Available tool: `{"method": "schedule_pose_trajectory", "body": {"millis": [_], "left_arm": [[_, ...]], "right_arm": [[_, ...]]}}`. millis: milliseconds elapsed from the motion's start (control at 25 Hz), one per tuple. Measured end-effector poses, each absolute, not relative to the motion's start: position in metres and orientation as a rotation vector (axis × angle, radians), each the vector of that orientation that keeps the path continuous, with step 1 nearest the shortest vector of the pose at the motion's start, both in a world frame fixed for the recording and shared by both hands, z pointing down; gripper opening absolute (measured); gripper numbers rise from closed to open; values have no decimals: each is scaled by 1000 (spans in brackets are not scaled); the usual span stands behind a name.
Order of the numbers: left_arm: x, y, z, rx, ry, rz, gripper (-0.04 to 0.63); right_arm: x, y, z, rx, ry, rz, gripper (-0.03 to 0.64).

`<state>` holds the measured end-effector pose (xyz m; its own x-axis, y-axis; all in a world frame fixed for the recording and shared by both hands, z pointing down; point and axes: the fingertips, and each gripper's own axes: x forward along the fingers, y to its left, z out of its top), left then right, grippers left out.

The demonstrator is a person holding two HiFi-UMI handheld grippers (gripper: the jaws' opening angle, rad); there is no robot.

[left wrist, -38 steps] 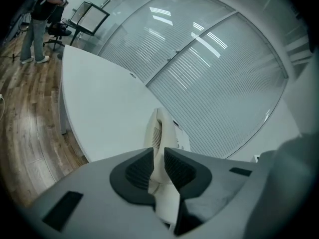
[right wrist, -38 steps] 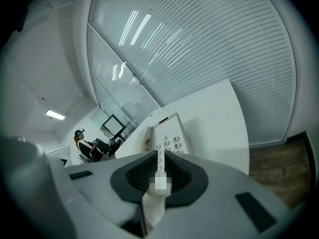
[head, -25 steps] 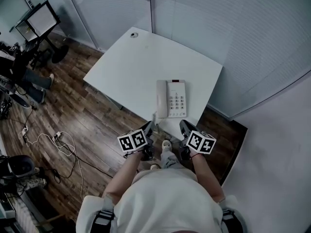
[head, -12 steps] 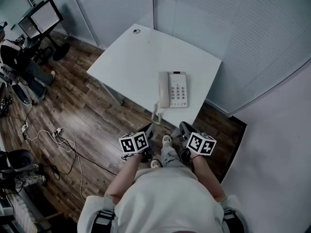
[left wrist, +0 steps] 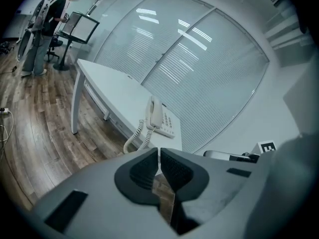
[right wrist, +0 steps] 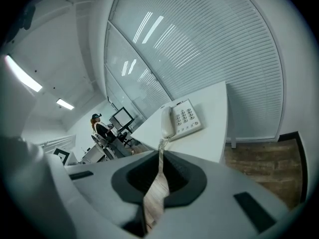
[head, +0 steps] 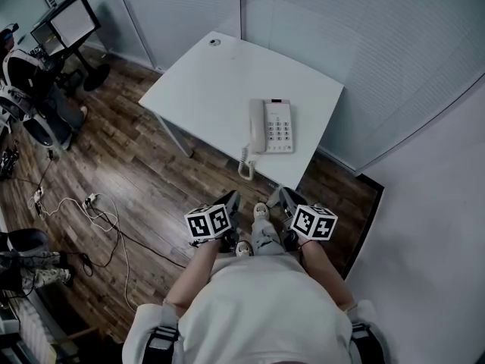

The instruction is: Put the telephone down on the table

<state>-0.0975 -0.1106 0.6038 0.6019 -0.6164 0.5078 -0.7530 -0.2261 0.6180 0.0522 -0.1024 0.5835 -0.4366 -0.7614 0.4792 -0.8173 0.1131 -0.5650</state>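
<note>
the left gripper (head: 229,201) and right gripper (head: 286,197) are both clenched on nothing, side by side above the floor (head: 136,184). the phone (head: 271,126) lies ahead on the table (head: 212,89), lengthwise away from them, slightly nearer the right.

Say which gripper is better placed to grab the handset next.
Left, marginally. The handset lies on the telephone's left side, toward the left gripper; the right gripper faces the keypad. Both are shut, empty, short of the table.
</note>
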Motion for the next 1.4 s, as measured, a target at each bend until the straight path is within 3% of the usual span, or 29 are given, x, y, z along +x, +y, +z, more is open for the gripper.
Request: {"method": "schedule_pose_trajectory", "body": {"millis": [1400], "left_arm": [[-120,-57,596,1958,-1060,195,34]], "right_arm": [[12,-53,584,1545,-2318,1201,20]]}}
